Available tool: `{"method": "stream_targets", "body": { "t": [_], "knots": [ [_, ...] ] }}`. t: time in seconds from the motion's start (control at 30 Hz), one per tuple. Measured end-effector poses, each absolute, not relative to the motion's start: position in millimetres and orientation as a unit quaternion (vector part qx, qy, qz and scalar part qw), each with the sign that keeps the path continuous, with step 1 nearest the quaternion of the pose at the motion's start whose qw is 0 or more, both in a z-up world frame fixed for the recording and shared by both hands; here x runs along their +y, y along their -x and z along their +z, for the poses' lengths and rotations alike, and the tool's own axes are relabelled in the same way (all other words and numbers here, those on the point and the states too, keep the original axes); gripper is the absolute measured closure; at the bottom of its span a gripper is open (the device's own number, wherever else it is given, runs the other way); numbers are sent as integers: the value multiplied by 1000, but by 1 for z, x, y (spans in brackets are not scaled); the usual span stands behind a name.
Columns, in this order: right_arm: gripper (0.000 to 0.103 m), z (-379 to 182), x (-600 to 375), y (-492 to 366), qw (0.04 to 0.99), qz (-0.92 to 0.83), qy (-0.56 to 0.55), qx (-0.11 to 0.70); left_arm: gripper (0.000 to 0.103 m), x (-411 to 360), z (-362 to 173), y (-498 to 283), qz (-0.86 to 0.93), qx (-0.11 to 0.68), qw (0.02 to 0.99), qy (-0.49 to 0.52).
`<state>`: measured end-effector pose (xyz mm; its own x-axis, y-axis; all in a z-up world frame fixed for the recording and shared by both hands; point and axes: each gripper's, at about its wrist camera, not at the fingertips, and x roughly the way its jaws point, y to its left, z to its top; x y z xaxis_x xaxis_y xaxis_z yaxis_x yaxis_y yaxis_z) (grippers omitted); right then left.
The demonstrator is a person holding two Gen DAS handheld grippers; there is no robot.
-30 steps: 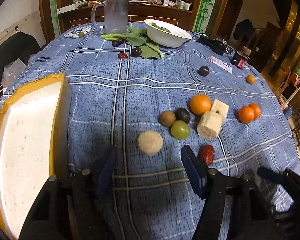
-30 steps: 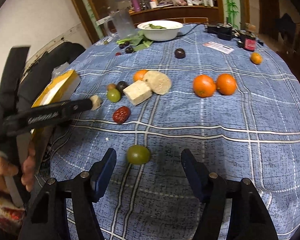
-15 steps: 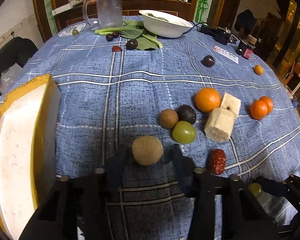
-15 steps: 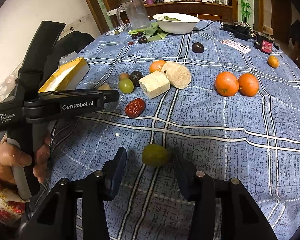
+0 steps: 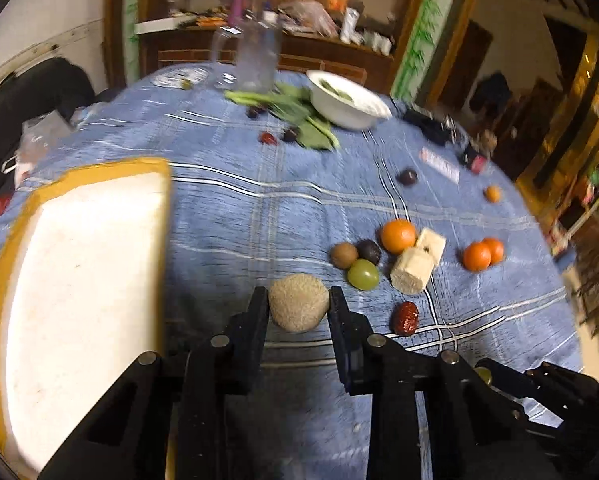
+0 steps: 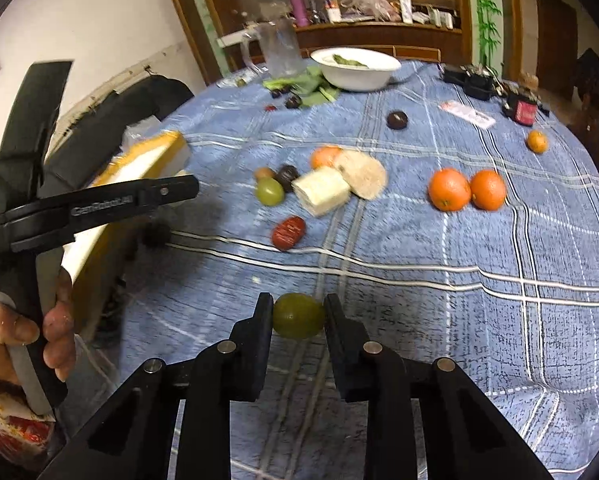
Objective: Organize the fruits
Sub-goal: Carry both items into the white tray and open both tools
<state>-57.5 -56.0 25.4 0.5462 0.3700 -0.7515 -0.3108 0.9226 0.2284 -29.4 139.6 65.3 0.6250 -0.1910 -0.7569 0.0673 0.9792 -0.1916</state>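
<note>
At the bottom centre of the right view, the right gripper (image 6: 298, 316) is clamped on a green fruit (image 6: 298, 316), smooth and probably slippery, best held across its middle. Low in the left view, the left gripper (image 5: 298, 307) is closing on a rough tan ball (image 5: 298, 307), pads touching its sides; it looks light and firm. Beyond lie oranges (image 5: 397, 235), and at left the yellow-rimmed tray (image 5: 111, 169).

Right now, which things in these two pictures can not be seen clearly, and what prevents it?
- Left wrist view: foam box, near end cut off by the picture edge.
- Left wrist view: pitcher and shelf clutter, blurred.
- Right wrist view: foam box, partly hidden by the left claw's arm.
- Both views: white bowl, contents too small to tell.
</note>
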Motion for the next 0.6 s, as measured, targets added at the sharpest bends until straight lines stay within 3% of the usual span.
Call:
{"method": "stream_targets", "body": {
  "t": [0.2,0.6],
  "knots": [
    [75,47,-17,64,874,242,-31,421,74,208,80,60,6,401,911,97],
    [74,64,133,72,831,375,10,411,74,309,56,98,121,413,893,133]
  ]
}}
